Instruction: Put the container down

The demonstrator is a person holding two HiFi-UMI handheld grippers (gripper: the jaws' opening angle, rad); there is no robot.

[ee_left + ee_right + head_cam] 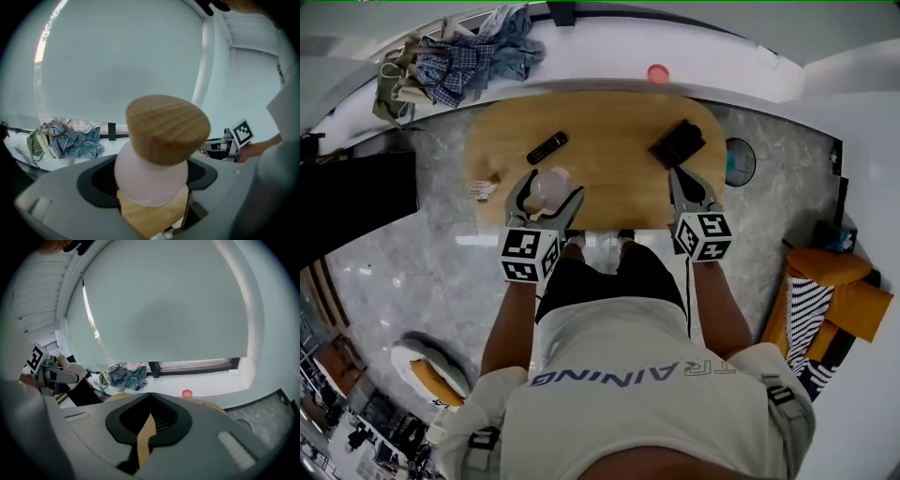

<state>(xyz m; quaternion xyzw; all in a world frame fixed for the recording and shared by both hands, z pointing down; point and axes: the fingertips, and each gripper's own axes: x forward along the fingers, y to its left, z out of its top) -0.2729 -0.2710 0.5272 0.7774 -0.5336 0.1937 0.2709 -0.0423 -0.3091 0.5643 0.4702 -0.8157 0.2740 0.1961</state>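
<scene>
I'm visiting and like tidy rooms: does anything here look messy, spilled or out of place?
Only the crumpled clothes heaped on the window ledge look untidy. The pink container in the left gripper has its wooden lid on; nothing spilled.

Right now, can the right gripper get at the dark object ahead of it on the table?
Probably yes. The right gripper is empty, and the dark object lies just beyond its tips on the table, nothing between them. Its jaws are together, so they must open first.
</scene>
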